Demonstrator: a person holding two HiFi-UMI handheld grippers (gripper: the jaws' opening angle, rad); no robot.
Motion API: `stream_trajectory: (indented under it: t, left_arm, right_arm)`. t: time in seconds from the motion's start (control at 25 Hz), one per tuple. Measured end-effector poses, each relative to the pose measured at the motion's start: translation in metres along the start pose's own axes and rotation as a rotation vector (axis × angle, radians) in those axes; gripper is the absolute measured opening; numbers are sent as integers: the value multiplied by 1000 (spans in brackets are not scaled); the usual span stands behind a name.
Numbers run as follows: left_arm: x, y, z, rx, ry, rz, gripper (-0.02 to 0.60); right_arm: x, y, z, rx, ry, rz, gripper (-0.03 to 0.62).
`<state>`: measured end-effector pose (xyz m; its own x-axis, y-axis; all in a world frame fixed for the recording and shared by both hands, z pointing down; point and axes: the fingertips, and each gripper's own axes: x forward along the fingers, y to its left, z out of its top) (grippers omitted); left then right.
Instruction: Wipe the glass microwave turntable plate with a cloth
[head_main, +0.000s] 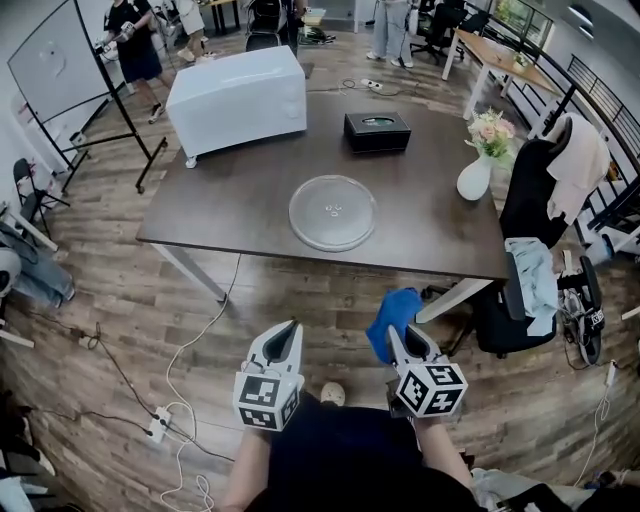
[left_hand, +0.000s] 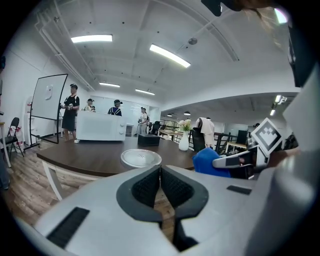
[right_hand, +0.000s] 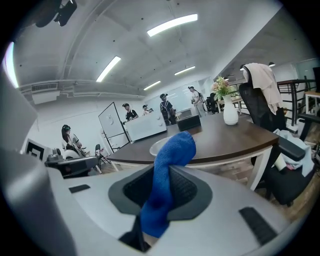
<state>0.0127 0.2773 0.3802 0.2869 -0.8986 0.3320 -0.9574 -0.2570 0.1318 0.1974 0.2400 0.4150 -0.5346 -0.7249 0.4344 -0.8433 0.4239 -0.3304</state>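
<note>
Head view: microwave (head_main: 238, 97), box (head_main: 376, 131), vase (head_main: 474, 178) around plate (head_main: 332, 212)

**Camera Placement: Three Views, One Table**

Head view: high, facing forward and steeply down; table (head_main: 240, 190) well ahead, left gripper (head_main: 293, 328) and right gripper (head_main: 398, 340) close below. Left gripper view: low, looking along its closed jaws, table some way off. Right gripper view: likewise low, blue cloth (right_hand: 167, 170) masking its centre. All three share the glass plate (head_main: 332, 211), vase (head_main: 474, 178) and microwave (head_main: 238, 98)
</note>
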Motion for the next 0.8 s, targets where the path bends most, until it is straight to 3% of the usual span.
stream_trajectory:
  t: [0.4,0.8]
  left_arm:
    - [18,6,-7,1,46,35,6]
    - [69,28,2,-9,65,15,6]
  right_arm:
    - [15,-15,-5,55,37,0,69]
    - [55,-29,10,70,61,-12,69]
